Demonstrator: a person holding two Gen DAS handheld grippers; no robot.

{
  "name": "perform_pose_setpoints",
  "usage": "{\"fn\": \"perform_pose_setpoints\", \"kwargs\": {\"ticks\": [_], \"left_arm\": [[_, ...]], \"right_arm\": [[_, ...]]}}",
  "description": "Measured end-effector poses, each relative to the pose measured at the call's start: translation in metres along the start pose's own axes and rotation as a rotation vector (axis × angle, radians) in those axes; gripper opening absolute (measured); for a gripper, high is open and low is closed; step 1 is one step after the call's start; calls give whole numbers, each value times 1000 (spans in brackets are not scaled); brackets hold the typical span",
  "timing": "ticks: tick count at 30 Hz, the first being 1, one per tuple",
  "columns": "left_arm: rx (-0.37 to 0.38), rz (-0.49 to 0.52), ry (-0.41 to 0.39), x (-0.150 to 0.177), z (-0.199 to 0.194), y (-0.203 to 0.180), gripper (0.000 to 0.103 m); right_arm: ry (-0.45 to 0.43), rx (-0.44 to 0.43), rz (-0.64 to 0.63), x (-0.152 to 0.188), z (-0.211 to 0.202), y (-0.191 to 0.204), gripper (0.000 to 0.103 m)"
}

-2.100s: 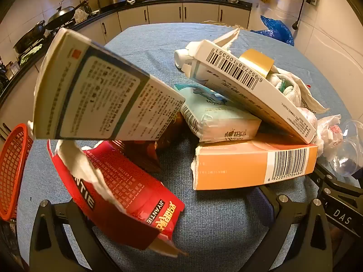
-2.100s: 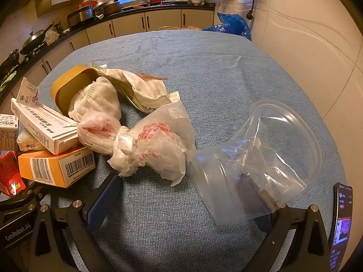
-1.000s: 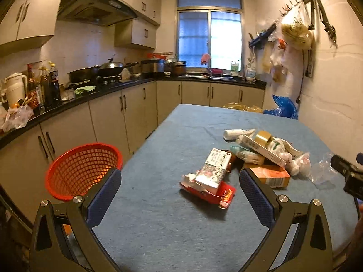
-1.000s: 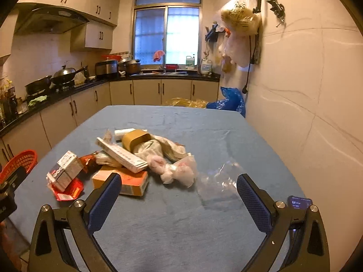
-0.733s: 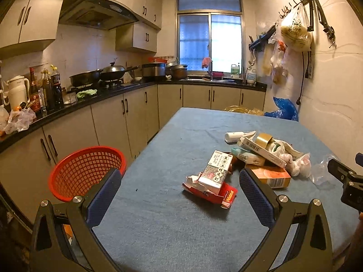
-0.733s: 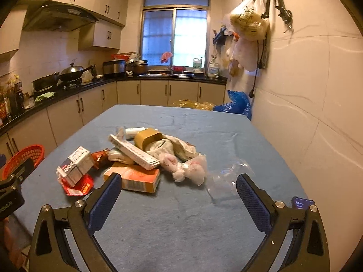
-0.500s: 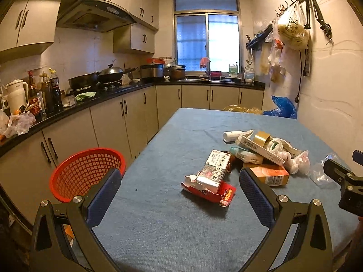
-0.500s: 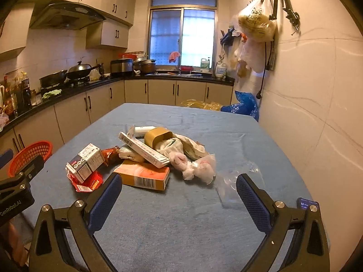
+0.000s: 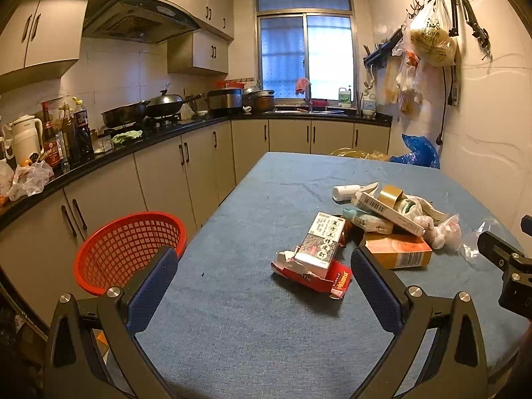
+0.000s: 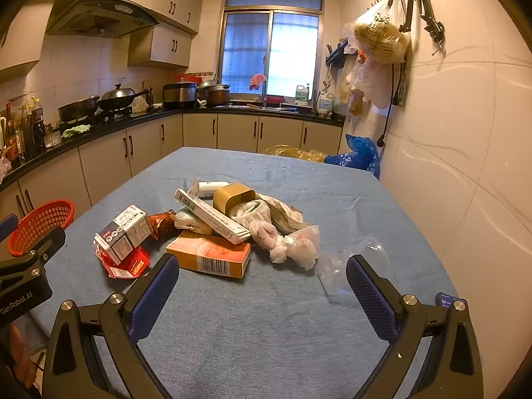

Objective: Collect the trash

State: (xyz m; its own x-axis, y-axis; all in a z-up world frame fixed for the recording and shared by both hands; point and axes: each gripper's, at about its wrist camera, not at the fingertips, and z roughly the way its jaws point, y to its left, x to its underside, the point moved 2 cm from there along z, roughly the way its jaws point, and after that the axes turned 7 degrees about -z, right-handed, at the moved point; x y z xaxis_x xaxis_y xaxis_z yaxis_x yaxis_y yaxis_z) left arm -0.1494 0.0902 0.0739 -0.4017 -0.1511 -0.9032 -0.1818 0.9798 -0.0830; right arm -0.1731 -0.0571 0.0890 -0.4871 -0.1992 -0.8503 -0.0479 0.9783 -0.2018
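- Cardboard boxes, wrappers and knotted bags: our trash pile (image 10: 212, 229) sits mid-table (image 10: 266, 316) on blue cloth.
- Red basket (image 9: 128, 249): at the table's left edge.
- We hold left gripper (image 9: 264, 282) and right gripper (image 10: 262, 286) spread wide, both empty.

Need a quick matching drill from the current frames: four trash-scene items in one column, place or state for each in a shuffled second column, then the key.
Items
1. red basket
2. orange box
3. clear plastic bag
4. white printed box

Places
A. lies on the torn red packet
B. off the table's left edge, by the cabinets
C. flat on the blue tablecloth, under the long white carton
D. rightmost of the pile, past the knotted white bags

Pairs: 1-B, 2-C, 3-D, 4-A
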Motion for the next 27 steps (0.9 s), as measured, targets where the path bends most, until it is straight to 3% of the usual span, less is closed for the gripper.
{"fn": "perform_pose_setpoints", "kwargs": {"ticks": [27], "left_arm": [[-7,0,30,6,14,3,103]], "right_arm": [[32,-12,-10,4,13,5,102]]}}
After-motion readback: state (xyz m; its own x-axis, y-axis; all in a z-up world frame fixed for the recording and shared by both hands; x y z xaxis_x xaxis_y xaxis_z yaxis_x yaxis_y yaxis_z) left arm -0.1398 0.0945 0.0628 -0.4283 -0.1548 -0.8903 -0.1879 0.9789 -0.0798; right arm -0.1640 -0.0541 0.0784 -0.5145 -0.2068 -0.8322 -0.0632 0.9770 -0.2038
